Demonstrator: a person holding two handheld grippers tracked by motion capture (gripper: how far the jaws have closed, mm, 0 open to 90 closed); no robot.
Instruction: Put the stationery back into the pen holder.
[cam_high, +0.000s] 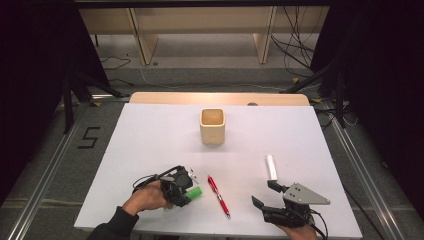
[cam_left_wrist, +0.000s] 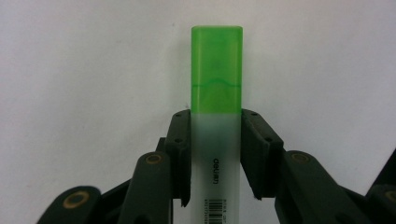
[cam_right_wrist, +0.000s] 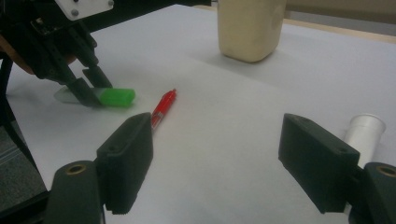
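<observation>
While the left claw (cam_left_wrist: 215, 154) pinches a flat-sided highlighter (cam_left_wrist: 216, 93) by its frosted translucent barrel, the glossy green cap sticks out past the matte black pads; the marker lies on the smooth white desk (cam_high: 150, 145) near its front left edge. Just beside it lies a slim red pen (cam_high: 218, 195). Near the front right, the right claw (cam_high: 265, 193) stands spread, empty, beside a white cylinder (cam_high: 271, 167). Farther back stands a squarish, rounded wooden cup (cam_high: 212, 126).
</observation>
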